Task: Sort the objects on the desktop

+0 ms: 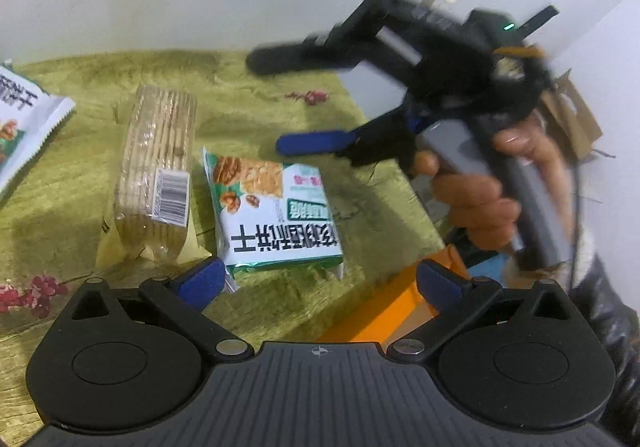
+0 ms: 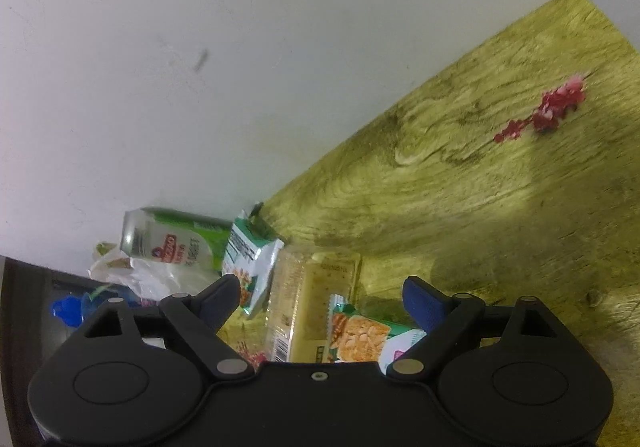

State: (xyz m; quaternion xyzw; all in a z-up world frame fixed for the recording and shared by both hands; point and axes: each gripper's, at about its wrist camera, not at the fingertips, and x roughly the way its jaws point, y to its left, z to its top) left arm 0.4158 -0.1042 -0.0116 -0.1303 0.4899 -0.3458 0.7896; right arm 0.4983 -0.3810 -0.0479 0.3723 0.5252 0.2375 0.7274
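both the left tool [image 1: 320, 283] and right tool [image 2: 322, 299] gape empty above the walnut biscuit packet [image 1: 276, 211].

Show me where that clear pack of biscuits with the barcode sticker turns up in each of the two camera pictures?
Left wrist view: the clear biscuit pack lies left of centre on the green tablecloth, just left of the walnut snack packet.
Right wrist view: the same pack sits low in the middle, partly hidden behind the gripper's black body.
Shared landmark: the walnut snack packet, beside the biscuits in both.
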